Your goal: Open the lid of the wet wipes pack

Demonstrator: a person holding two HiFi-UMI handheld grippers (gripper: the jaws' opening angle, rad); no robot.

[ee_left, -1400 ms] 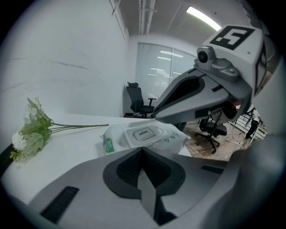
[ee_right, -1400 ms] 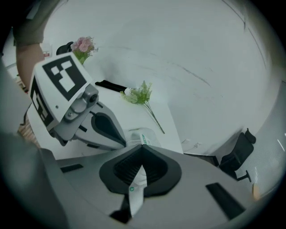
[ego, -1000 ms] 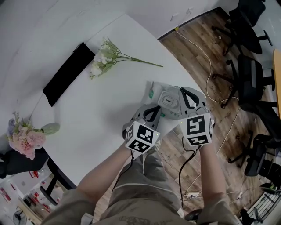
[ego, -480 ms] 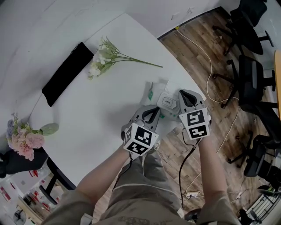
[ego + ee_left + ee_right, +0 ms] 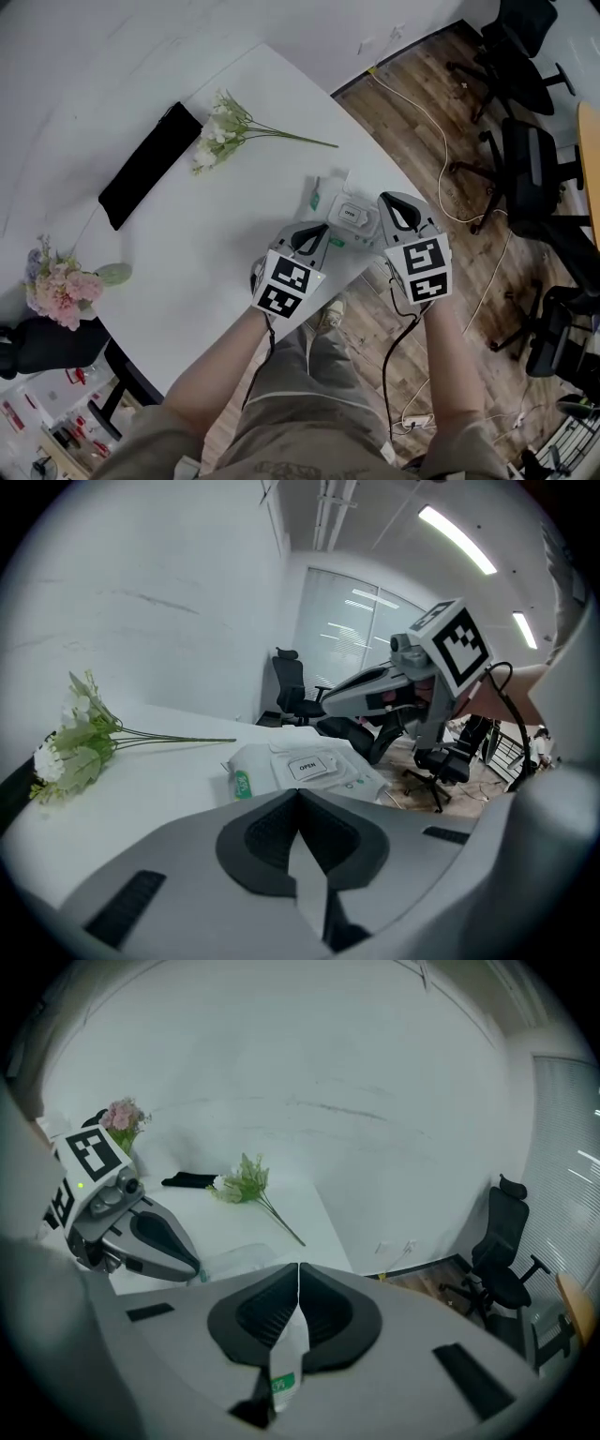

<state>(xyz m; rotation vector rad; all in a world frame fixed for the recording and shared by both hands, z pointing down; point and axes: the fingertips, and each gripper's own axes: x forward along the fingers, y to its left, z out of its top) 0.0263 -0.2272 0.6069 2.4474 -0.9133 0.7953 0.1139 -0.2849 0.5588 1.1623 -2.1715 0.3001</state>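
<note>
Wet wipes pack point(image 5: 345, 214) at the table's point(image 5: 216, 248) edge, between two grippers.
Left gripper point(image 5: 298, 794) clenched, the pale sliver inside its grip unclear; right gripper point(image 5: 298, 1274) pinches the pack's thin edge, green print unreadable. Lid label point(image 5: 307, 766) reads "OPEN".

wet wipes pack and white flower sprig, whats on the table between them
Nothing: head view shows bare table from wet wipes pack to flower sprig.
</note>
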